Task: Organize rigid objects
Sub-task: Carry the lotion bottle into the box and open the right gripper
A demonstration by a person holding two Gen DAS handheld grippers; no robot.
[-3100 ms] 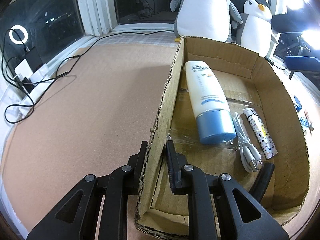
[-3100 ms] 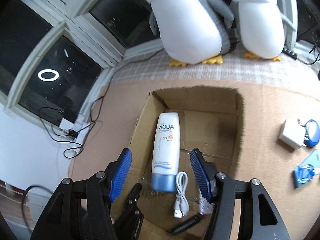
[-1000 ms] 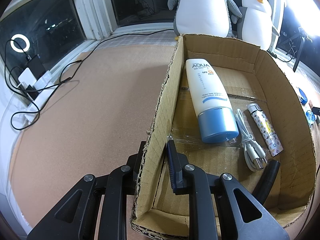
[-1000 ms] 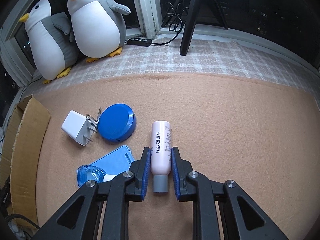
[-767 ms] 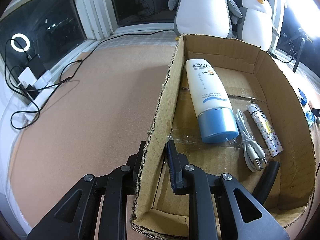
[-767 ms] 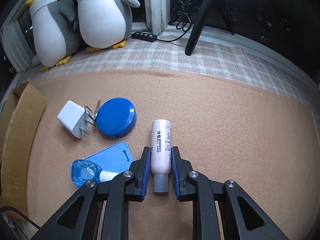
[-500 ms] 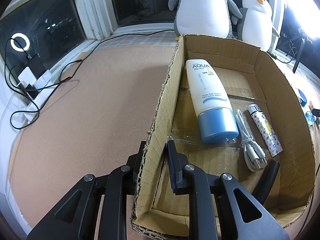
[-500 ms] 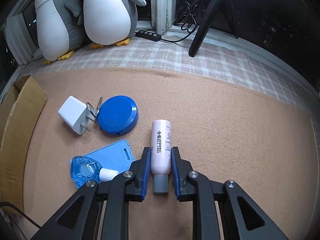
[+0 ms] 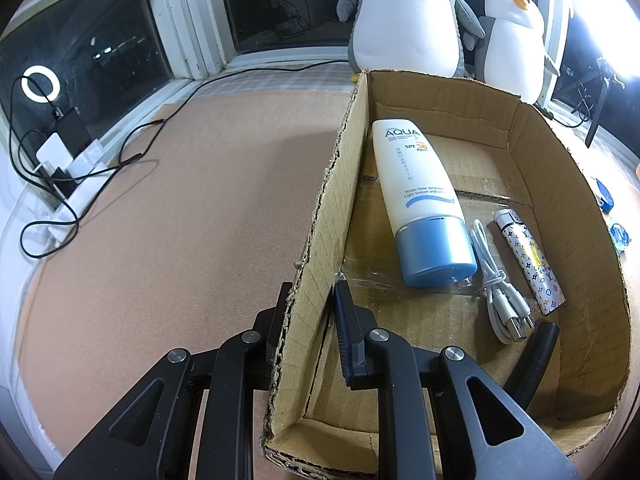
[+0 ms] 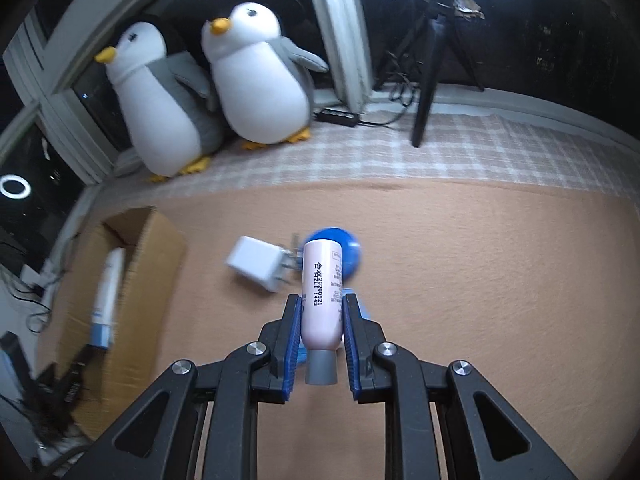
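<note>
Pink bottle (image 10: 321, 296): lower centre of the right wrist view, gripped between the blue pads of the right gripper (image 10: 320, 312), grey cap toward the camera, printed side up, raised clear of the tan mat (image 10: 480, 280).
Right gripper: jaws closed on the bottle's lower body.
White charger (image 10: 258, 268): on the mat just left of the bottle's far end, prongs pointing right.
Blue round case (image 10: 348, 250): on the mat behind the bottle's top, partly hidden by it.
Cardboard box (image 9: 532, 136): fills the right half of the left wrist view; blurred at the left edge of the right wrist view.
Left gripper (image 9: 310, 300): jaws clamped on the box's left wall, one finger outside, one inside.
Box contents: sunscreen tube (image 9: 420, 200) along the left wall, blue cap nearest; white cable (image 9: 498, 296) just right of it; patterned lighter (image 9: 528, 260) further right; black cylinder (image 9: 534, 356) in the near right corner.
Plush penguins (image 10: 256, 80): two, side by side at the window, upper left of the right wrist view.
</note>
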